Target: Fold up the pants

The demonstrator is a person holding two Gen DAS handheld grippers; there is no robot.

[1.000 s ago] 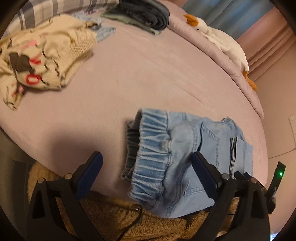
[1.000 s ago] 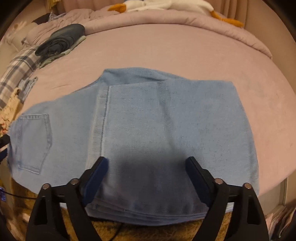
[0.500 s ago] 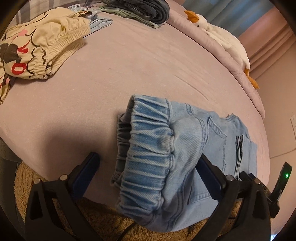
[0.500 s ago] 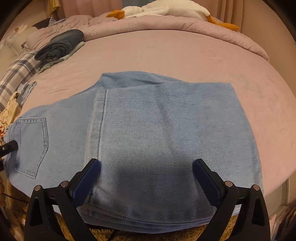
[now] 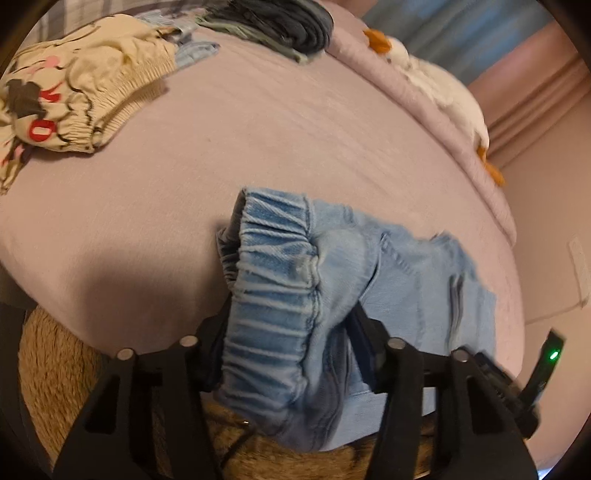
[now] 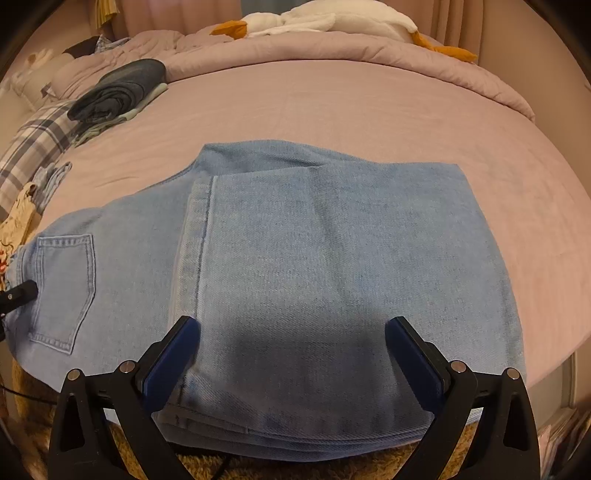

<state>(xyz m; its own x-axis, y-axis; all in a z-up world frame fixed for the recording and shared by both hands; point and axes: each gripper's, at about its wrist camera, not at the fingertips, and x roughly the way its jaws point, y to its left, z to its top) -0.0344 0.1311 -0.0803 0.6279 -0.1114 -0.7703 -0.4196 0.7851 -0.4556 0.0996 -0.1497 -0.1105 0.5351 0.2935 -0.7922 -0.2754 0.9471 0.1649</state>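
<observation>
Light blue denim pants (image 6: 332, 240) lie folded on the pink bed (image 6: 332, 103), their near edge hanging over the bed's front. The elastic waistband (image 5: 273, 258) is at the left end, beside a back pocket (image 6: 62, 288). My left gripper (image 5: 288, 332) is closing its jaws around the waistband, and the fabric bunches between the pads. My right gripper (image 6: 291, 350) hovers open over the folded leg section near the front edge, with denim below it and nothing pinched.
A cream patterned garment (image 5: 74, 92) lies at the far left of the bed. A stack of folded dark clothes (image 6: 118, 88) and a plaid cloth (image 6: 33, 147) sit behind it. A white goose plush (image 6: 332, 14) rests on the rolled duvet. A brown shaggy rug (image 5: 55, 369) lies below.
The left jaws have come in from wide open onto the waistband, which now bunches between them. The right jaws have spread slightly wider and stayed over the folded legs.
</observation>
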